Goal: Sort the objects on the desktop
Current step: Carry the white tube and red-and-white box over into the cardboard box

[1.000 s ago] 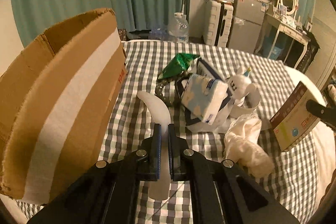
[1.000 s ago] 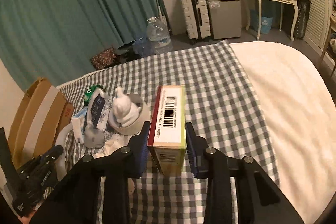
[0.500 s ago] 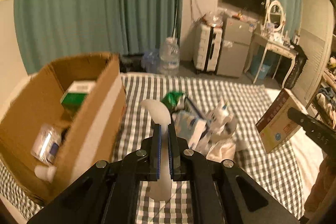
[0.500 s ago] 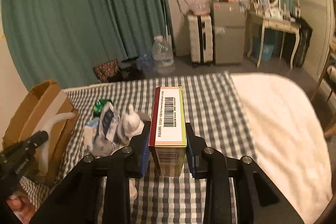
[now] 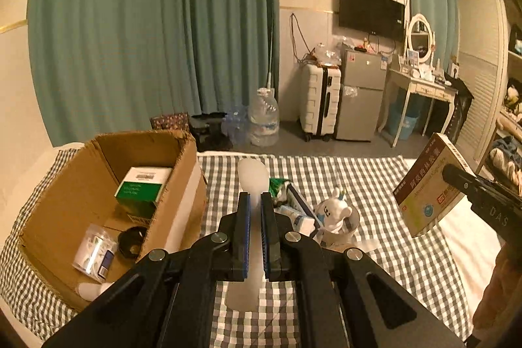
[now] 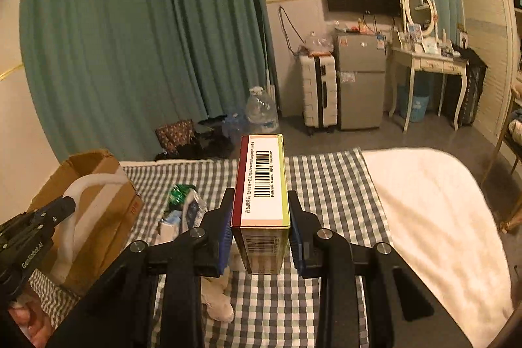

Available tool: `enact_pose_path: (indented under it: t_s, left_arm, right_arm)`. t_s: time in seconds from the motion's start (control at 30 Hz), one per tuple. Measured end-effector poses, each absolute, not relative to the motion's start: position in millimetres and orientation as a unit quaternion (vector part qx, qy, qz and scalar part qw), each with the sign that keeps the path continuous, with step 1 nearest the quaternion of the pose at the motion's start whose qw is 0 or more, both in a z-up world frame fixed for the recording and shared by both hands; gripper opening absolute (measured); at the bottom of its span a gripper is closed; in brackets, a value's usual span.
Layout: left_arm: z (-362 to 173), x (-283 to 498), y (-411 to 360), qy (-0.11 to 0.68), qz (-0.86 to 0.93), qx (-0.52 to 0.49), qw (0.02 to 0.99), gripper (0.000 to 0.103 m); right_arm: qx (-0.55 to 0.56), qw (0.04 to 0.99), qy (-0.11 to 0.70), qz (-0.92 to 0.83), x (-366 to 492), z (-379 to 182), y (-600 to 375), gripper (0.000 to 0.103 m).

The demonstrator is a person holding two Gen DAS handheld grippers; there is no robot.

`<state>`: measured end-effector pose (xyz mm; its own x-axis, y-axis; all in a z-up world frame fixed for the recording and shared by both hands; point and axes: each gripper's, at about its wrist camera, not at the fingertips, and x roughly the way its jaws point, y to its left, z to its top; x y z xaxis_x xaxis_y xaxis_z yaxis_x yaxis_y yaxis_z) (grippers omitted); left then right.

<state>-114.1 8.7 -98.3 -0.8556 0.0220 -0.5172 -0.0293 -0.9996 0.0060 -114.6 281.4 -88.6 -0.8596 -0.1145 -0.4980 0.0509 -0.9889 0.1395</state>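
Observation:
My left gripper (image 5: 255, 201) is shut on a long white shoehorn (image 5: 252, 176), held in the air above the checked cloth. In the right wrist view the shoehorn (image 6: 81, 188) curves in front of the cardboard box (image 6: 107, 185). My right gripper (image 6: 261, 204) is shut on a medicine box (image 6: 262, 181) with a barcode on top; the left wrist view shows this medicine box (image 5: 427, 191) raised at the right. The open cardboard box (image 5: 65, 194) at the left holds a green-and-white carton (image 5: 143, 188), a clear container (image 5: 94, 250) and a black lid (image 5: 132, 245).
On the checked cloth (image 5: 375, 185) lie a white toy figure in a bowl (image 5: 336, 214), a tissue pack (image 5: 293, 214), a green wrapper (image 6: 179, 191) and a crumpled white cloth (image 6: 218, 302). A white blanket (image 6: 440, 217) covers the right side. A water jug, suitcase and fridge stand beyond.
Both grippers have risen with their loads and tilted up, so more of the room shows. The inside of the cardboard box has come into the left wrist view.

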Motion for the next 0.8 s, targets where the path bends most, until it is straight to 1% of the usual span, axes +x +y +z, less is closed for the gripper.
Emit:
enact_pose_path:
  t_s: [0.23,0.37,0.5,0.8]
  left_arm:
    - [-73.5,-99.8,-2.4,-0.004,0.971,-0.239,0.012,0.005]
    - [-61.1,-89.2,-1.6,0.019,0.975,-0.22,0.029,0.005]
    - [-50.2,-87.3,-8.1,0.016,0.976,-0.214,0.04,0.005]
    - [-41.4,-91.3,-37.2,0.026,0.975,-0.216,0.044,0.005]
  right_arm:
    - [0.232,0.056,-0.046,-0.97,-97.1,-66.0,259.3,0.029]
    - [0.23,0.064,-0.033,-0.97,-90.0,-60.3,241.9,0.029]
    - [0.229,0.076,-0.028,-0.97,-82.7,-56.0,224.8,0.029]
    - [0.211,0.08,-0.043,-0.973,-76.3,-35.8,197.9,0.029]
